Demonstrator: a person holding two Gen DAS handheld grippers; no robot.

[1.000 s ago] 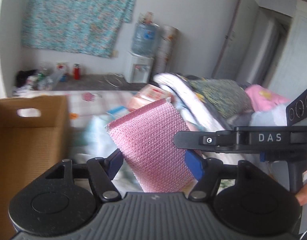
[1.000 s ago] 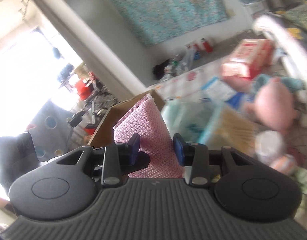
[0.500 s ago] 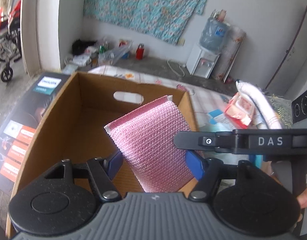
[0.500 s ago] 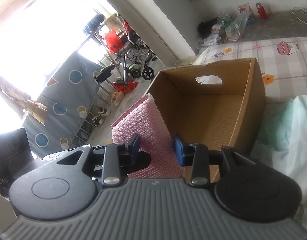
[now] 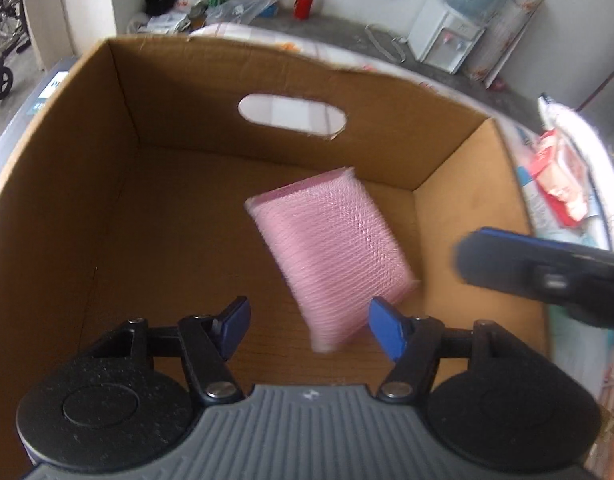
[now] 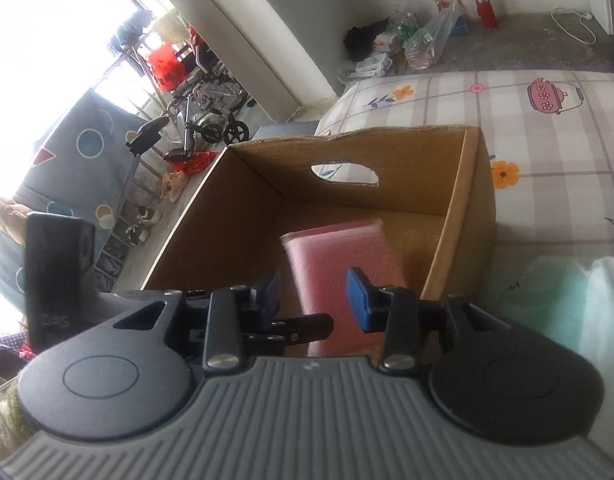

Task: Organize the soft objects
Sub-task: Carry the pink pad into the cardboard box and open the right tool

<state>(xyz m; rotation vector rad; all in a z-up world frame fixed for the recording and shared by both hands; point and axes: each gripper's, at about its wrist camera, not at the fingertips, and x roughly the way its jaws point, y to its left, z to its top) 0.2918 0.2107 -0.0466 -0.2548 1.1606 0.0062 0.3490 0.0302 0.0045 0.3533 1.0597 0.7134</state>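
A pink mesh sponge [image 5: 331, 248] is blurred and free inside the cardboard box [image 5: 119, 92], tilted, near its right wall. My left gripper [image 5: 309, 326] is open over the box, its blue pads apart on either side of the sponge's near end. My right gripper [image 6: 315, 298] is open too, above the box's near rim [image 6: 451, 216], with the pink sponge [image 6: 343, 268] showing between and beyond its pads. The right gripper's finger [image 5: 539, 272] shows at the right in the left wrist view.
The box has a hand hole [image 5: 291, 114] in its far wall. It stands on a bed with a checked flowered sheet [image 6: 547, 120]. A red and white packet [image 5: 559, 176] and pale green cloth [image 6: 555, 304] lie to the right. Bags and a red flask [image 6: 485, 10] stand on the floor behind.
Both grippers have opened and let go of the pink sponge, which is dropping into the box. Both views have moved closer over the box.
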